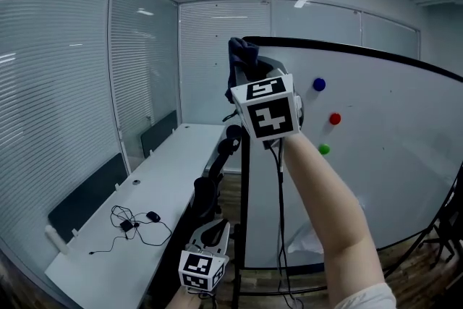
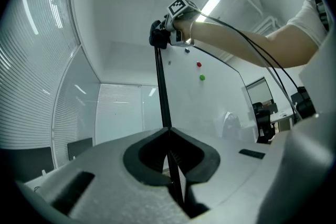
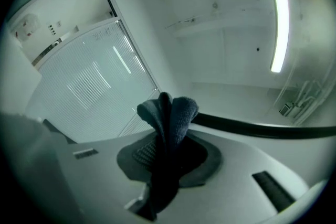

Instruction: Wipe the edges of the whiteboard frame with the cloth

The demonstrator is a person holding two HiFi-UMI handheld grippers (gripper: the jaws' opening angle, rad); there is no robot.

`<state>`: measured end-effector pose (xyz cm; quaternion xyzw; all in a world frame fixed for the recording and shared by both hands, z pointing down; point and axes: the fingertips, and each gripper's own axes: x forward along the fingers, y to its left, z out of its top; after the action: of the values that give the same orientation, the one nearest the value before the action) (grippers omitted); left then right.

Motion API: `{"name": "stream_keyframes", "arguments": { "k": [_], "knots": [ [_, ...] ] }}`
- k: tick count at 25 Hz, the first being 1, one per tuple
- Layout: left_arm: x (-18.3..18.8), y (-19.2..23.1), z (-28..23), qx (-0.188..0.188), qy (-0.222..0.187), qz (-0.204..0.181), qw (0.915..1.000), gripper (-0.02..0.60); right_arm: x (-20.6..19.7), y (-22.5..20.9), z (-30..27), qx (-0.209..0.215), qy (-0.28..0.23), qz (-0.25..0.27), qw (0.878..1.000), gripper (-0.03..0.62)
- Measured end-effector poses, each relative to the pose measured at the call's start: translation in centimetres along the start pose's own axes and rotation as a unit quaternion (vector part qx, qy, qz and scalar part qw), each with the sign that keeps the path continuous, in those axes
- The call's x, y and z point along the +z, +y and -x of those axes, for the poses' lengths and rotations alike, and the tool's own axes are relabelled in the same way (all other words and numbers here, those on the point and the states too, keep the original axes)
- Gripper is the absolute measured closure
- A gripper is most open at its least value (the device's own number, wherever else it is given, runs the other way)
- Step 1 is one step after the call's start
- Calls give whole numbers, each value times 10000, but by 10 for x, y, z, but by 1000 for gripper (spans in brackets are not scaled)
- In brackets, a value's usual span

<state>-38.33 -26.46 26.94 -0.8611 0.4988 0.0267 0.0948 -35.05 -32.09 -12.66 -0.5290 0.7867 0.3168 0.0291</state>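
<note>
Right gripper (image 1: pixel 253 72): raised at arm's length to the top left corner of the whiteboard (image 1: pixel 376 155); jaws pressed onto the cloth (image 3: pixel 170 113).
Cloth: dark blue, bunched, sticking up out of the right gripper's jaws; in the head view it sits at the corner where the top and left edges of the frame (image 1: pixel 244 192) meet. The black top edge runs just behind it in the right gripper view; I cannot tell if they touch.
Left gripper (image 2: pixel 170 165): low down, near the bottom of the frame's left edge; jaws pressed together with the thin black edge pinched between them.
Frame: black, thin; the left edge stands upright and the top edge runs off to the right.
Whiteboard: white, with blue, red and green magnets (image 1: pixel 334 119) in its upper left part.
Surface (image 1: pixel 166 184): long and white, left of the whiteboard; black cables (image 1: pixel 134 224) lie near its near end.
</note>
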Motion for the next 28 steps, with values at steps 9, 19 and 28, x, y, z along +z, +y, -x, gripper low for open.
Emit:
{"name": "stream_keyframes", "arguments": {
  "k": [9, 19, 28],
  "knots": [
    [-15, -4, 4, -269, 210, 225, 9992, 563, 25, -23, -11, -206, 20, 10, 9998, 525],
    [-22, -35, 2, -630, 279, 298, 9972, 563, 14, -71, 14, -505, 60, -541, 9972, 525],
    [-17, -93, -32, -583, 393, 258, 9972, 563, 7, -132, 44, -417, 19, -559, 9976, 525]
  ]
}}
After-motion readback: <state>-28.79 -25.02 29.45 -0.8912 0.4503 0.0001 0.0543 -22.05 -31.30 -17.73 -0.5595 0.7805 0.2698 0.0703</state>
